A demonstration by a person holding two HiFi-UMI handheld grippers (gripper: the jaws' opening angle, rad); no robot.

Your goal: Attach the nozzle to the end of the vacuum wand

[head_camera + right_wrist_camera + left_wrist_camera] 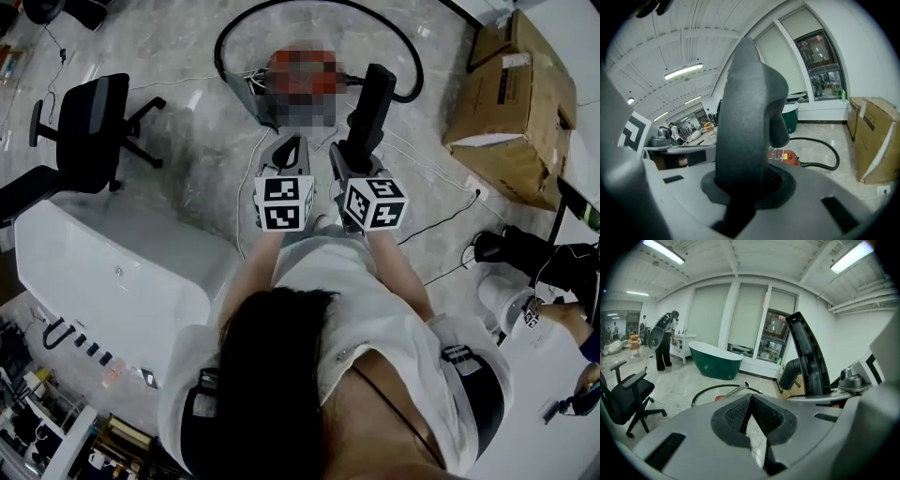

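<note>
Gripping the black nozzle (pixel 745 117) low on its body, the right gripper (pixel 352 155) has its jaws clenched on it. The nozzle's long curved neck sticks out ahead of the jaws, held in the air above the floor (pixel 187 150) and not resting on anything. Beside it, the left gripper (pixel 751 416) is closed tight with nothing between its pads, and the two are carried close together in front of the person. Ahead of them on the floor sits the red vacuum body (pixel 785 156) with its black hose (pixel 234 28) looped round behind. The wand (pixel 733 391) shows as a thin shiny tube slanting up from beside it; I cannot make out how its far end is supported. The nozzle looks like moulded plastic, so I judge it stiff and fairly light. It is long for a grip so near one end, though, and could twist in the jaws when pushed against the tube. The wand looks like smooth metal on a flexible hose, so it is likely slick and free to swing or roll away. I would have the empty left gripper take the wand close behind its open end and hold it steady while the nozzle's socket is pressed straight on.
</note>
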